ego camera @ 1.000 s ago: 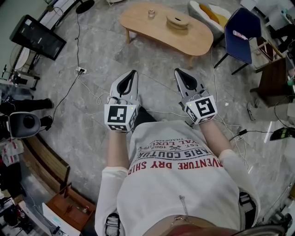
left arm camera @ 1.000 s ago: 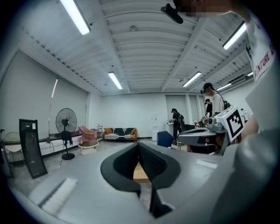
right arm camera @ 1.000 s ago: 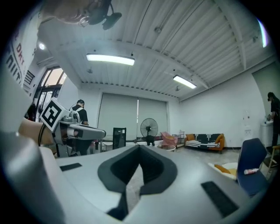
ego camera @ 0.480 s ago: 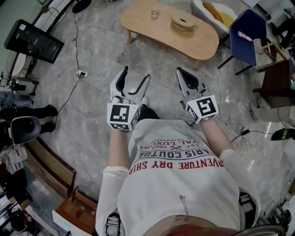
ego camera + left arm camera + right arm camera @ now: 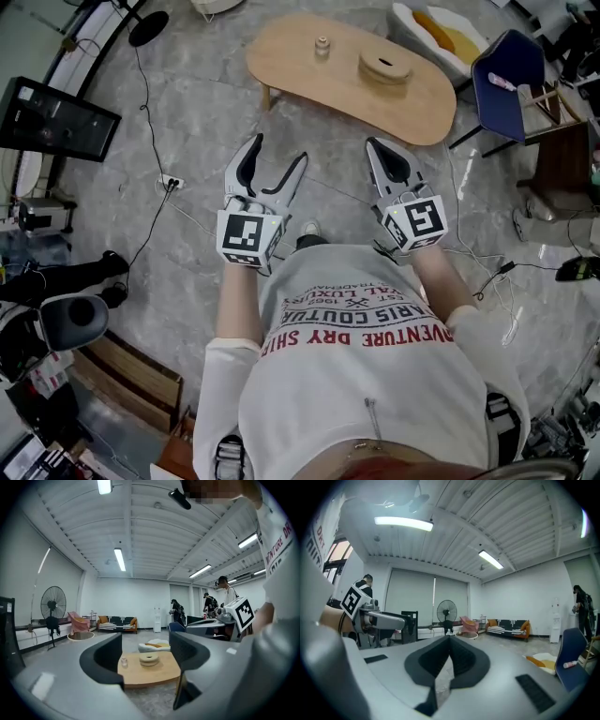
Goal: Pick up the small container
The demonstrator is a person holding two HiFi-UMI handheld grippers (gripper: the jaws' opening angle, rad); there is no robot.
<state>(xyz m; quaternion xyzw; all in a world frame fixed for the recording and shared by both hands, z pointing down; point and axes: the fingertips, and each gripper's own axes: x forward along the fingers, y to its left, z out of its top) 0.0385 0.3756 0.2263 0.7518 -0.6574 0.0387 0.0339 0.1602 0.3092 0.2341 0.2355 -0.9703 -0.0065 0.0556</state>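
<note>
The small container [image 5: 322,45], a little clear jar, stands on the far left part of a low wooden table [image 5: 309,84]; the left gripper view shows the jar [image 5: 123,661] beside a round wooden ring-shaped piece [image 5: 149,658]. My left gripper [image 5: 278,152] is held in the air well short of the table, open, with nothing between its jaws [image 5: 145,641]. My right gripper [image 5: 376,146] hangs beside it at about the same height, shut and empty, its jaws meeting at the tips [image 5: 450,639].
The round wooden piece [image 5: 385,66] sits mid-table. A blue chair [image 5: 506,80] and a dark cabinet [image 5: 562,173] stand to the right, a white cushion [image 5: 441,33] lies behind the table. A monitor [image 5: 56,117] and floor cables [image 5: 178,202] are at left. People stand far off.
The left gripper's jaws went from shut to open. Both grippers and the view have shifted slightly toward the table; the right gripper stays shut.
</note>
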